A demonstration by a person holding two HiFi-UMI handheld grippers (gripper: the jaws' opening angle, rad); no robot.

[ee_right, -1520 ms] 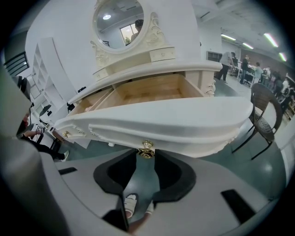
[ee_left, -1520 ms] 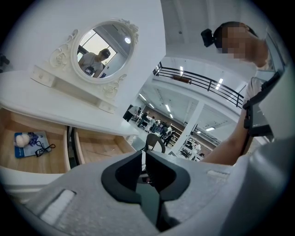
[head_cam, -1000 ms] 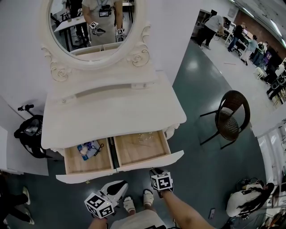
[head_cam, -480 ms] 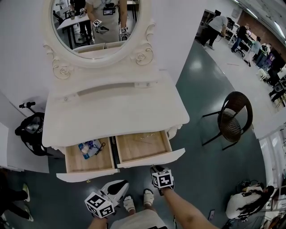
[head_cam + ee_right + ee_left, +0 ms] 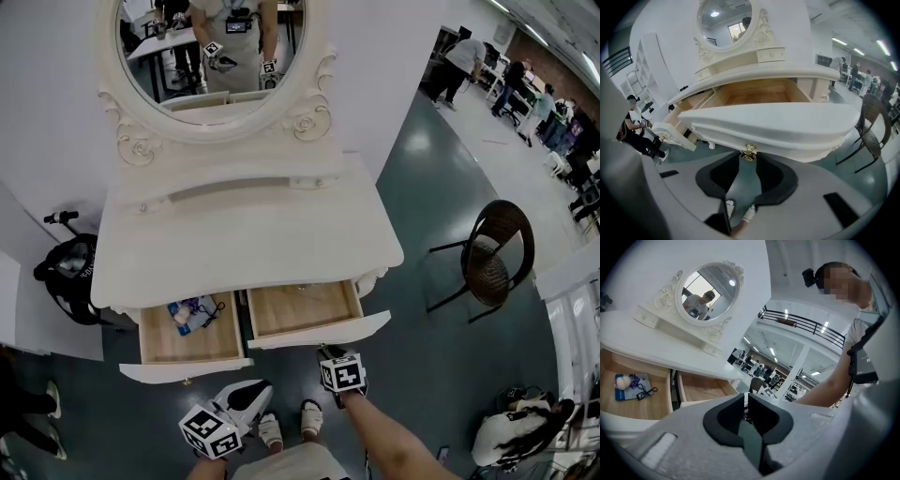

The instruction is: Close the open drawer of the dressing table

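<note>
Dressing table, right hand-held gripper part-open, gripping drawer knob

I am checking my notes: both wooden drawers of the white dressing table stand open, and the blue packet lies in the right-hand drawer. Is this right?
Not quite: both wooden drawers of the white dressing table stand open, but the blue packet lies in the left-hand drawer. The head view shows it.

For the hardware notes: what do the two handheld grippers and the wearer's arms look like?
Left gripper and right gripper: pale grey moulded shells with black, curved jaw pads. Each carries a white cube printed with black square markers: left cube, right cube. No cables show. The right forearm is bare, with no sleeve in view.
</note>
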